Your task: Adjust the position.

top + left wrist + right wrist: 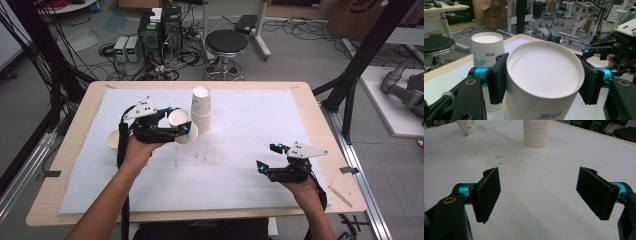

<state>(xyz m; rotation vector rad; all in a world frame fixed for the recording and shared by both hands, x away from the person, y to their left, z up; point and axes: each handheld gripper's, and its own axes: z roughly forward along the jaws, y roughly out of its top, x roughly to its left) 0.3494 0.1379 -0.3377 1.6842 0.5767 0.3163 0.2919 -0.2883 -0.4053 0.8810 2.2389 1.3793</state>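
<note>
White table mat (240,165) (lab floor (300,55) beyond)

White paper cup (544,82), blue print; black claws

Two black handheld grippers, left gripper (175,126) and right gripper (267,157), each showing teal collars behind flat black fingers (488,192), carrying grey three-cornered plates, trailing black cables, forearms going unsleeved

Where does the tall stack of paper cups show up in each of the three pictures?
High view: the stack of cups stands mid-table, toward the far edge.
Left gripper view: upper left, behind the held cup.
Right gripper view: top centre.
Shared landmark: the white mat it stands on.
</note>
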